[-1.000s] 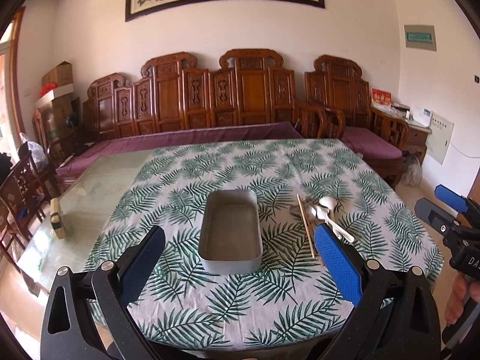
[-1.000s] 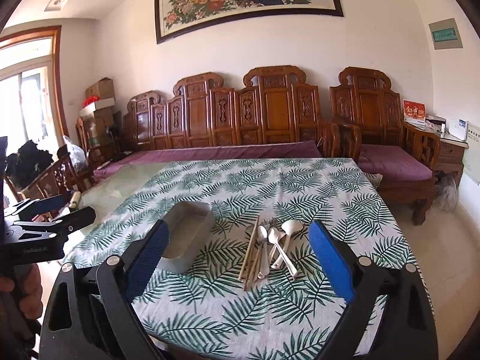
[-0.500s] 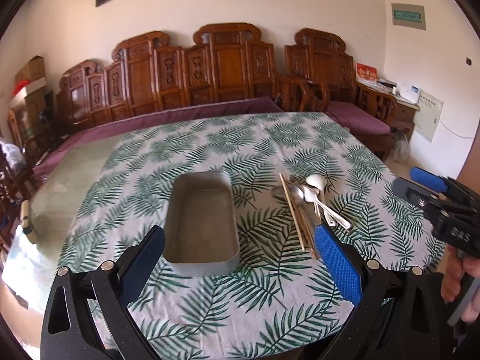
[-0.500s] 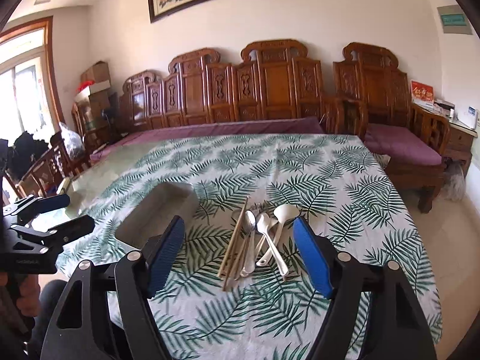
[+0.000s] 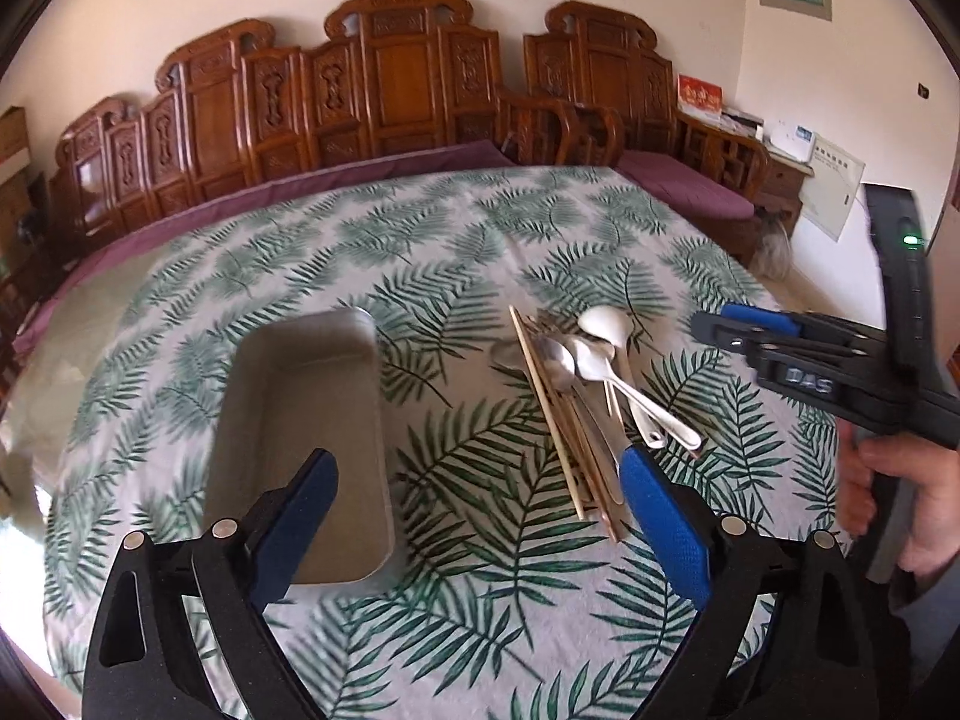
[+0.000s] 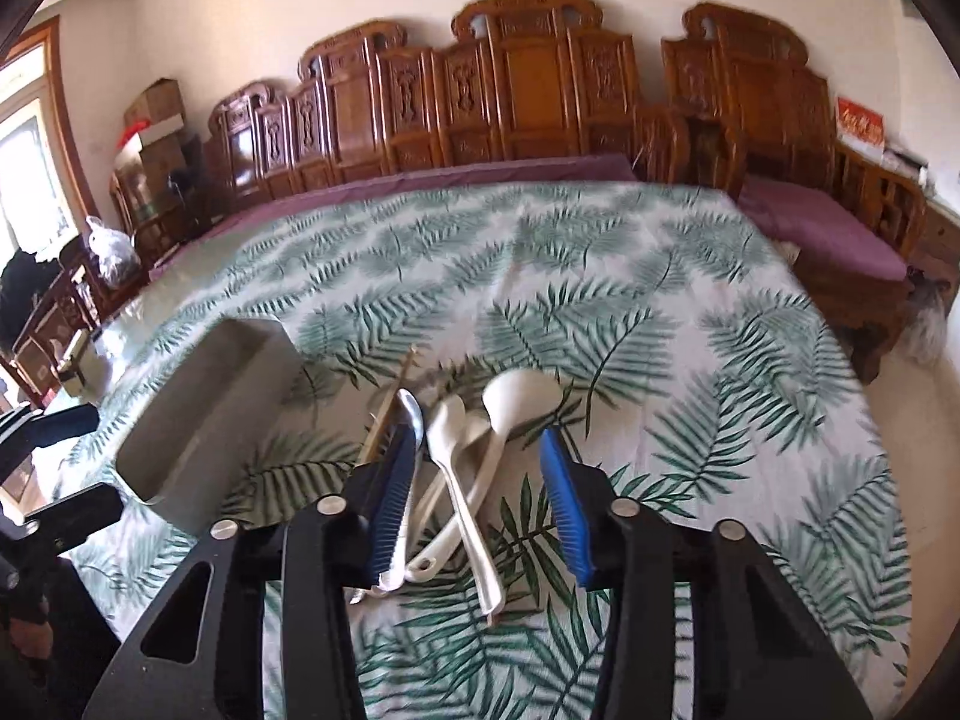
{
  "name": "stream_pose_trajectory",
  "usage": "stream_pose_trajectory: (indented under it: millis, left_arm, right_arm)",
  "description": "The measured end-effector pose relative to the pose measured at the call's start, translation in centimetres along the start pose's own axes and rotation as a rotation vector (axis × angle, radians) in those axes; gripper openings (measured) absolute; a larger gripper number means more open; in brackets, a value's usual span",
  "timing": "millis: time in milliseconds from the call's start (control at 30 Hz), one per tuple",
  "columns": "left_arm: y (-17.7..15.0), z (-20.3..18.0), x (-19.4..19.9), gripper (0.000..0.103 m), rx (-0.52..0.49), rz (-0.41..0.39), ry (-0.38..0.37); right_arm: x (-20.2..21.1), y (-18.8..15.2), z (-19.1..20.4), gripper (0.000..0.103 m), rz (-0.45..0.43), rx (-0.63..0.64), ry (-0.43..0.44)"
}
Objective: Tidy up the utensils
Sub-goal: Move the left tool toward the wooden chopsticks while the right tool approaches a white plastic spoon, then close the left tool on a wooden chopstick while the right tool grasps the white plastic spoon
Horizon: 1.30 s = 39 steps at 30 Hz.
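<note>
Daylit room, soft and slightly smeared

Bright glare pours through the window (image 6: pixel 24 138) at left; the leafy tablecloth (image 6: pixel 600 276) blurs with motion, and the fisheye bends the sofa (image 5: pixel 384 96) backs, corners black.

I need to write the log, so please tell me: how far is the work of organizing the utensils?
Nothing is sorted yet: the metal tray holds nothing. The spoons and chopsticks lie in a pile on the tablecloth. In hand: the right gripper, open, is around the spoons. The left gripper is open, holding nothing. Left: move every utensil into the tray.
</note>
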<state>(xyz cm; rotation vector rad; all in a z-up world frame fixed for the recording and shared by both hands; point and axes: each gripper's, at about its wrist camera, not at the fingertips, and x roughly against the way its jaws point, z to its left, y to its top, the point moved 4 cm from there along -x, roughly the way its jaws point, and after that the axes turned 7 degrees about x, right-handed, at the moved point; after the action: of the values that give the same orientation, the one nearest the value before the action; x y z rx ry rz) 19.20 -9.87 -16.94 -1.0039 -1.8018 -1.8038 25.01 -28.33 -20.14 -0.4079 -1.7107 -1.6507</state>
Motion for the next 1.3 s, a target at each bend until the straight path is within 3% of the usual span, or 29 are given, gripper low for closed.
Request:
stream_pose_trajectory:
  millis: [133,267,400,667,767,900,1033,1300]
  left_arm:
    - [-0.4,-0.6,-2.0,0.086,-0.011,0.023,-0.009]
    - [-0.6,-0.7,-4.2,0.078,-0.005,0.052,-0.028]
    - [-1.4,-1.1,-5.9,0.074,-0.008,0.084,-0.038]
    - [-2.5,-1.1,-7.0,0.063,0.018,0.106,-0.079]
    - [-2.9,-1.0,-7.4,0.057,0.011,0.117,-0.084]
    - [-3.2,-1.0,-7.5,0.057,0.006,0.118,-0.085]
    - [-3.4,-1.0,-7.7,0.057,-0.006,0.111,-0.074]
    - [-2.8,-2.5,-7.4,0.054,-0.019,0.102,-0.122]
  right_arm:
    - [-3.5,-1.7,-0.9,0.035,0.089,-0.021,0.037]
    - [-4.2,-2.2,0.2,0.035,0.109,0.016,0.073]
    - [-5.4,-2.9,1.1,0.026,0.162,0.063,0.071]
    - [-5.4,-4.3,0.8,0.025,0.233,0.044,0.102]
    - [-5.8,-4.9,0.5,0.018,0.266,0.038,0.103]
    - [-5.4,-4.9,0.8,0.005,0.256,0.047,0.12]
    - [-4.4,-4.4,1.1,0.005,0.216,0.058,0.133]
    - [-2.7,-2.9,0.1,0.005,0.13,0.018,0.102]
